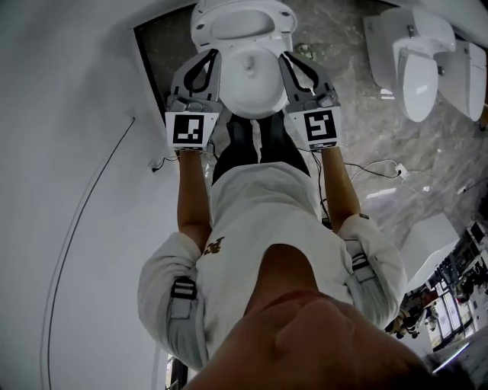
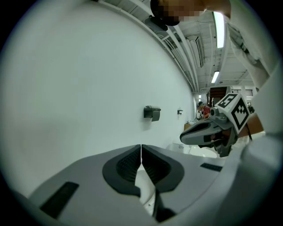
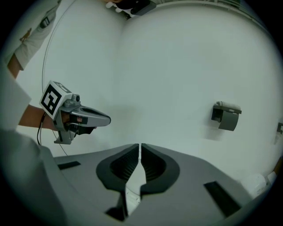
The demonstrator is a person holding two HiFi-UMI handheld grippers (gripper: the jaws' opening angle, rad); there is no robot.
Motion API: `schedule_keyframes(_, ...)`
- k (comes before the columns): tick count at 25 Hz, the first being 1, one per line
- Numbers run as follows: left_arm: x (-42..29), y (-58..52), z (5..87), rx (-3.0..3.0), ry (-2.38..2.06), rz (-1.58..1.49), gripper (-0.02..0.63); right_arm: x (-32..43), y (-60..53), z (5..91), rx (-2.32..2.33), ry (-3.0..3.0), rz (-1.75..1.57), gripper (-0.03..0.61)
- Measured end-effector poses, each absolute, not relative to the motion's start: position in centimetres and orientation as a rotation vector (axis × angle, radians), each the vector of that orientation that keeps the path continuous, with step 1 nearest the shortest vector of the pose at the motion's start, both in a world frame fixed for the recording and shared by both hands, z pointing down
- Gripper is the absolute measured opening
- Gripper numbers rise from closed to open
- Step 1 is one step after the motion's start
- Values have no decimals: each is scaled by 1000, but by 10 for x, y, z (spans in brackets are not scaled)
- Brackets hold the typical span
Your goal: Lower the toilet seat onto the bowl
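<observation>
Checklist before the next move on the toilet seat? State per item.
1. Left hand-held gripper jaws together, nothing between: ok.
2. Right hand-held gripper jaws together, nothing between: ok.
3. Grippers flank the toilet bowl, one per side: ok.
4. Seat down on the bowl: not ok, it looks raised at the back.
5. Either gripper touching the seat: cannot tell.

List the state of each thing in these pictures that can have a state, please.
Left gripper: jaws shut, empty.
Right gripper: jaws shut, empty.
Toilet seat: apparently raised, neither gripper touching it.
Toilet bowl: uncovered.
Ceiling light: lit.
</observation>
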State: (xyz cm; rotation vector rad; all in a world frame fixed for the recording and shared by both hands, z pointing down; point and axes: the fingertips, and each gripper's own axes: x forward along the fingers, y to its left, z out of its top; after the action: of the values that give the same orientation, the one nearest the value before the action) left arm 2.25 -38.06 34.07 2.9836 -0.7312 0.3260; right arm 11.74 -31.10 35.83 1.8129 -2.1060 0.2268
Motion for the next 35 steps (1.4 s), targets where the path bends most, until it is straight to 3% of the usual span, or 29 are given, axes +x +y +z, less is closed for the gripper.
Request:
schedule_keyframes(18,45,-427,447,2915,-729,517,25,142,-363,448,1695,-2080,258,31)
schedule_keyframes(21,48,-434,459,2918,-720,540,25,150,-371,461,1695,-2055,252,75)
schedule_keyframes(35,67,-472,494,2971,-675,644,42,171,-442,502,1619,-1991,114,150)
